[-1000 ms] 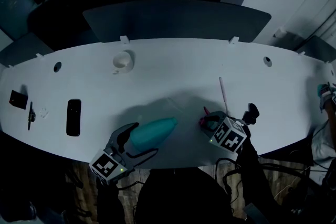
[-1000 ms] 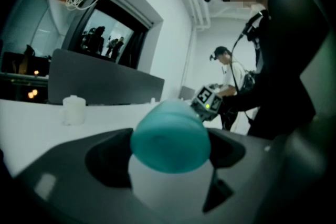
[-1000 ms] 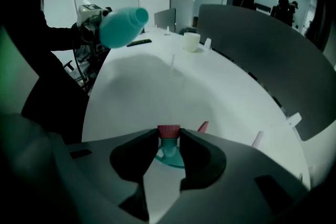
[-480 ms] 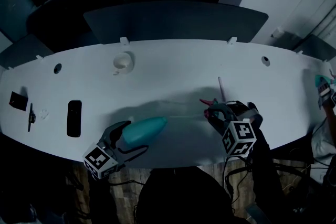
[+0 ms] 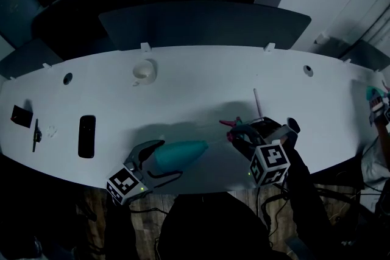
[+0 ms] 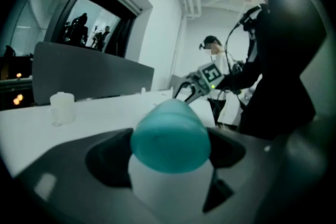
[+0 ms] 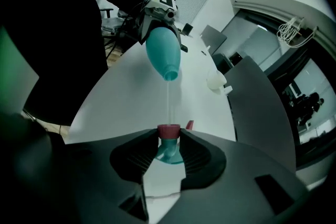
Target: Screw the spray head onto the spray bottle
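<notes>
My left gripper (image 5: pixel 170 159) is shut on the body of the teal spray bottle (image 5: pixel 183 153), which lies level above the table's front edge with its neck pointing right. In the left gripper view the bottle's rounded base (image 6: pixel 170 136) fills the space between the jaws. My right gripper (image 5: pixel 239 136) is shut on the spray head (image 7: pixel 169 130), with the pads on its red collar. The head's thin clear dip tube (image 7: pixel 168 102) runs from the collar to the bottle's mouth (image 7: pixel 169 76). Whether the tube's tip is inside the mouth I cannot tell.
On the white table (image 5: pixel 195 88) are a small white cup (image 5: pixel 144 70), a black slab (image 5: pixel 86 136), small dark items (image 5: pixel 22 115) at the far left and a pale stick (image 5: pixel 258 104). A grey divider (image 5: pixel 207 21) stands behind. Another person's hand (image 5: pixel 378 108) shows at the right edge.
The two grippers drew apart half a second ago and have come back toward each other. The bottle moved right and the spray head moved left.
</notes>
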A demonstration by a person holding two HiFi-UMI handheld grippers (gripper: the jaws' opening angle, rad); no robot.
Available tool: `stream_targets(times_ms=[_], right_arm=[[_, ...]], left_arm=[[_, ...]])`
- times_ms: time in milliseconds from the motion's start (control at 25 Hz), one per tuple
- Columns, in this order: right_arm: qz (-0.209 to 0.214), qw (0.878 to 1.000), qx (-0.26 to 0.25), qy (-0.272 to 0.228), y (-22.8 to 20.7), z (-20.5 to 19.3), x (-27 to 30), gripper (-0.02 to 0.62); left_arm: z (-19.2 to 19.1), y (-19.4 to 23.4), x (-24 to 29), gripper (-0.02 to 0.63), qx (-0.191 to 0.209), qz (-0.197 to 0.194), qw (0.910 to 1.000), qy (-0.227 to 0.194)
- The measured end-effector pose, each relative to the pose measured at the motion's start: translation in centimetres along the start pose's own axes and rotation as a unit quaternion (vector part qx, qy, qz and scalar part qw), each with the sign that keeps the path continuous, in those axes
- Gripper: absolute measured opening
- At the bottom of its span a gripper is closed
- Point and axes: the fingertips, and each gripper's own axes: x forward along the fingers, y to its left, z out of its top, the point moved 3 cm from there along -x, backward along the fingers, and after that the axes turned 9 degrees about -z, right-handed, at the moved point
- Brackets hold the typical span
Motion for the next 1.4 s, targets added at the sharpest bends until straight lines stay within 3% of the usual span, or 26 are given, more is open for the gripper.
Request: stream_targets(times_ms=[360, 680, 800, 920, 1120, 1280, 1400], right_arm=[[0.027, 0.998, -0.046, -0.04, 1.3, 4.3, 0.7, 0.117], [0.045, 0.998, -0.046, -0.016, 2.2, 4.2, 1.6, 0.117], [0.074, 0.996, -0.052, 0.003, 3.2, 3.7, 2.3, 0.117], [0.142, 0.989, -0.038, 0.006, 4.3, 3.7, 2.3, 0.117], [0.285, 0.958, 0.026, -0.02, 4.7, 3.7, 1.5, 0.117], [0.416, 0.906, 0.077, 0.013, 5.4, 2.8, 0.3, 0.117], [0.455, 0.883, 0.112, 0.01, 5.2, 2.9, 0.6, 0.117]], left_arm=[[0.0, -0.6, 2.8, 0.426, 0.016, -0.027, 0.999, 0.033], [-0.9, -0.4, 3.4, 0.426, 0.022, -0.014, 0.9979, 0.059], [-1.6, -0.5, 4.0, 0.426, 0.034, -0.017, 0.9963, 0.077], [-2.2, -1.0, 4.5, 0.426, 0.047, -0.033, 0.9945, 0.088], [-2.1, -2.0, 4.6, 0.425, 0.058, -0.065, 0.9929, 0.081], [-1.6, -3.1, 5.0, 0.426, 0.073, -0.09, 0.9902, 0.078], [-1.6, -3.2, 5.4, 0.426, 0.061, -0.09, 0.9917, 0.068]])
